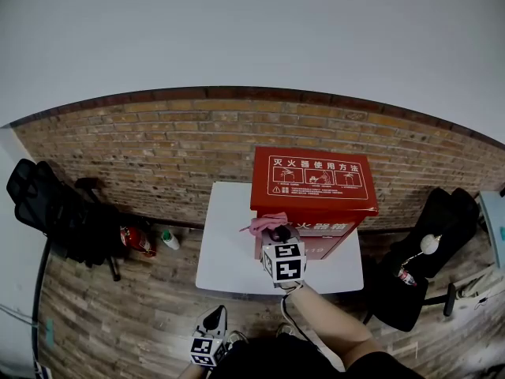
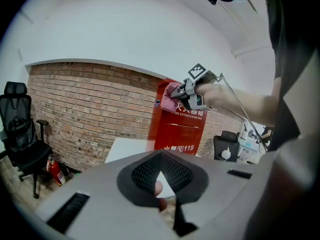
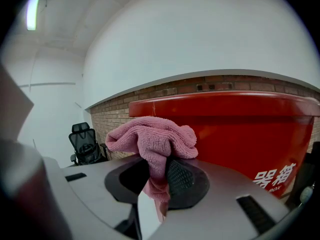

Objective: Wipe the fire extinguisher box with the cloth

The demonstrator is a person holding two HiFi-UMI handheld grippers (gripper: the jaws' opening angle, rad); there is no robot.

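Observation:
The red fire extinguisher box stands on a white table against the brick wall. My right gripper is shut on a bunched pink cloth, and the cloth lies against the box's front left upper edge. In the right gripper view the cloth sits pinched between the black pads, right next to the box's red lid. My left gripper hangs low near my body with nothing in it. Its jaws meet at the tips. From there the box and the cloth show ahead.
A black office chair stands at the left and another at the right. On the wooden floor left of the table lie a small red extinguisher and a green-capped bottle. The brick wall runs behind the table.

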